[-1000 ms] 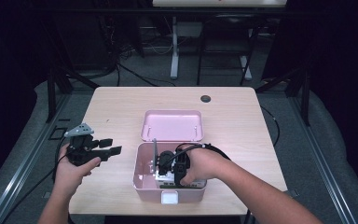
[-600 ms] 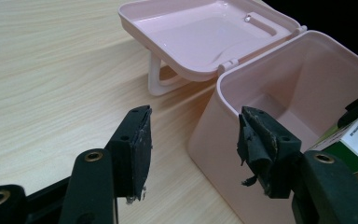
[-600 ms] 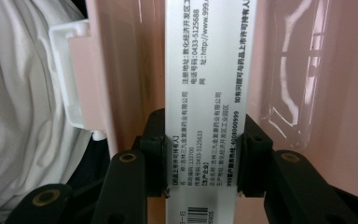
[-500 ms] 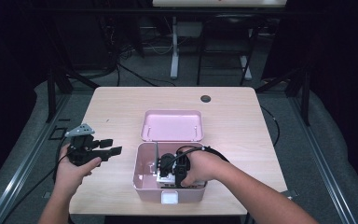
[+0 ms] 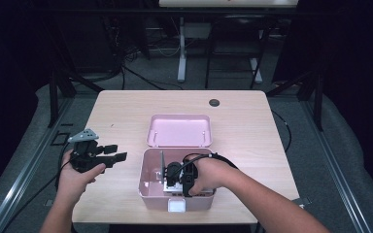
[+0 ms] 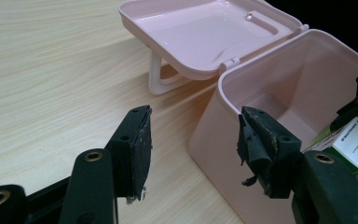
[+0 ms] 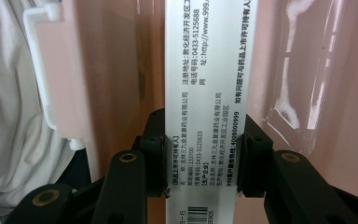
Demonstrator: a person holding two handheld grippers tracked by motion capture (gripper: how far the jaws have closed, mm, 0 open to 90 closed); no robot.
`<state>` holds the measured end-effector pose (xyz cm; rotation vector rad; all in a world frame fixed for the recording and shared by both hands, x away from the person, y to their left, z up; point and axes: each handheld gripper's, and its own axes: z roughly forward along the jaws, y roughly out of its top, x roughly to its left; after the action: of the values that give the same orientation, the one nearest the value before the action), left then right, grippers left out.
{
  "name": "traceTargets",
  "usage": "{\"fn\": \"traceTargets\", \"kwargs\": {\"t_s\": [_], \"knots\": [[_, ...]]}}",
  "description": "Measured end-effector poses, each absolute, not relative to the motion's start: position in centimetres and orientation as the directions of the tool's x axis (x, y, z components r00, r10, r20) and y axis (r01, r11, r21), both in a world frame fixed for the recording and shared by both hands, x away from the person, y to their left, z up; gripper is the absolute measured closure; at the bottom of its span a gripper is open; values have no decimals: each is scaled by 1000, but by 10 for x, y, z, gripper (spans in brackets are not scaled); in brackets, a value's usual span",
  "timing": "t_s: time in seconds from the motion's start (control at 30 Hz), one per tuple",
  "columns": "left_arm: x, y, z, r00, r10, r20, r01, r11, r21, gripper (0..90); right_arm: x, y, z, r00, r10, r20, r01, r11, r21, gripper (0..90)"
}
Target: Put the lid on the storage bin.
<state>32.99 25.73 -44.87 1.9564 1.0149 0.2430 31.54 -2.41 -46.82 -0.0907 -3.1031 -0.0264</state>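
A pink plastic box [image 5: 150, 187] stands open at the table's near edge, its lid [image 5: 179, 130] lying flat behind it. My right gripper [image 5: 171, 175] reaches down inside the box, shut on a white printed carton [image 7: 205, 79] that its two pads [image 7: 154, 154] squeeze from both sides. The carton [image 6: 356, 142] also peeks over the box rim [image 6: 261, 56] in the left gripper view. My left gripper [image 5: 116, 153] hovers left of the box above the table, open with nothing between its jaws [image 6: 191, 154].
The light wooden table [image 5: 121, 111] has bare room to the left, right and back. A small dark round disc [image 5: 214, 102] lies near the far edge. A white latch tab [image 5: 177, 206] sits on the box's front. Cables and stands lie on the floor beyond.
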Motion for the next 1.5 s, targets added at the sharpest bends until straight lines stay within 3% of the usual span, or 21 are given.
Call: {"fn": "traceTargets", "kwargs": {"t_s": [1.5], "knots": [[330, 258, -449, 639, 739, -213, 563, -261, 784, 444, 322, -29, -475, -995, 68, 72, 69, 997, 20, 613]]}}
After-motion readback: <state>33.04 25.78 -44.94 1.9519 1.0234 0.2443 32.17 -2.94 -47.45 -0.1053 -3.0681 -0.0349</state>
